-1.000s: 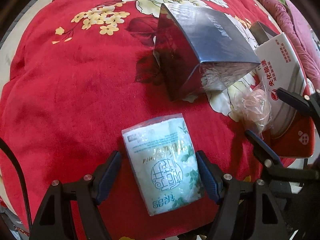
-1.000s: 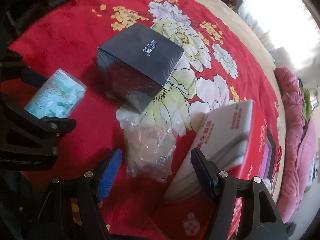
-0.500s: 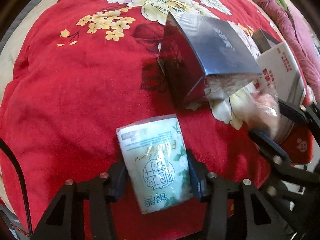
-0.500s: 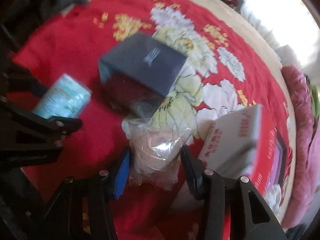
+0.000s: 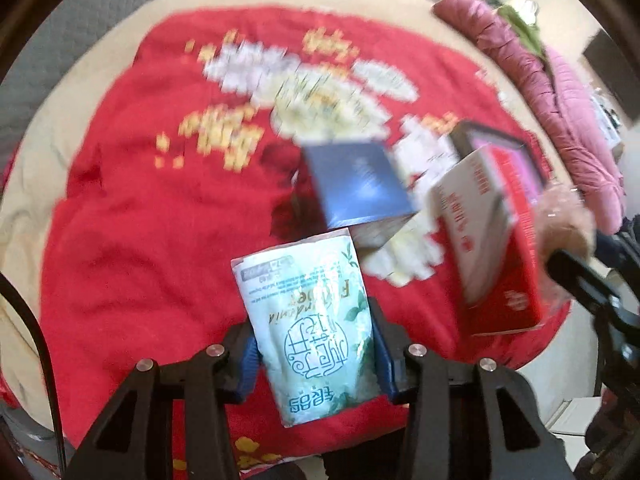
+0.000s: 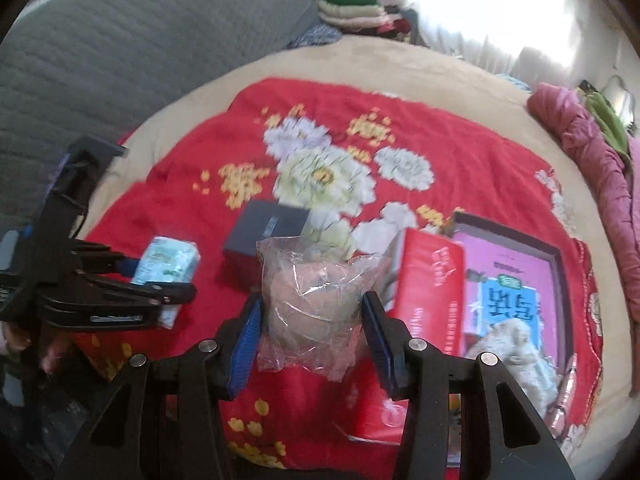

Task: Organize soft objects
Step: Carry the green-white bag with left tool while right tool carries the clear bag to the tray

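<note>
At the bottom centre of the left wrist view, the left gripper (image 5: pixel 314 354) has its jaws clamped on a pale green plastic pack of tissues (image 5: pixel 310 328), held clear above the red flowered blanket (image 5: pixel 140 216). In the right wrist view, bottom centre, the right gripper (image 6: pixel 312 330) grips a crinkled clear plastic bag (image 6: pixel 316 300) with a pinkish soft bundle inside. Just behind the bag sits a closed dark blue box (image 6: pixel 266 236). To its right stands a red and white carton (image 6: pixel 430 280), and beyond that an open dark-framed box (image 6: pixel 558 264) holds a pink and blue printed sheet and a cream fluffy item.
</note>
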Demonstrator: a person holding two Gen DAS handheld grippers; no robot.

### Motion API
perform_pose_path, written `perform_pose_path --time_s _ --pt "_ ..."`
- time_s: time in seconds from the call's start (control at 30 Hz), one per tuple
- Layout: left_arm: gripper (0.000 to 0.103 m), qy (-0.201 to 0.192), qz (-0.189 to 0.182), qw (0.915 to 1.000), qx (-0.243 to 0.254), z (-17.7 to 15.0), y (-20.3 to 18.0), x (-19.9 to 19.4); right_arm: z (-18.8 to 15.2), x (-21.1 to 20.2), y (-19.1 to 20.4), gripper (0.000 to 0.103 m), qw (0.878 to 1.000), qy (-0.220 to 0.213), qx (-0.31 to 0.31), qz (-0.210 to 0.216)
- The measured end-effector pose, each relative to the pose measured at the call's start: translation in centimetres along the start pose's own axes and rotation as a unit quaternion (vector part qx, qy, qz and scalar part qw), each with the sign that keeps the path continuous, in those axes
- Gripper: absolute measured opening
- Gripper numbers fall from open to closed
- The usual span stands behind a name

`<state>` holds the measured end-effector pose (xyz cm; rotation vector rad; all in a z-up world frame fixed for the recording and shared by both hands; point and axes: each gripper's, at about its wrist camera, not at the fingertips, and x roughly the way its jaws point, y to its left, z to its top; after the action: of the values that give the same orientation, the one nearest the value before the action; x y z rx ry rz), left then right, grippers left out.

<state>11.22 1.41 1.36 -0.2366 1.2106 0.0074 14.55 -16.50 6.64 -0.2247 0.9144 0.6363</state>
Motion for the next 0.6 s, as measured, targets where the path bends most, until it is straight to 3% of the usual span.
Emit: perform_pose_path --time_s 0.27,0.6 --pt "0.047 -0.07 -0.023 0.995 0.068 3.0 -7.0 -5.8 -0.1 -5.3 -4.8 0.05 0.997 -0.048 0.058 -0.025" --pt "0.047 -0.094 -0.047 0.9857 0.132 4.5 -16.0 -7.2 -2.9 -11.2 -12.2 0.05 0.986 -0.081 0.118 -0.081"
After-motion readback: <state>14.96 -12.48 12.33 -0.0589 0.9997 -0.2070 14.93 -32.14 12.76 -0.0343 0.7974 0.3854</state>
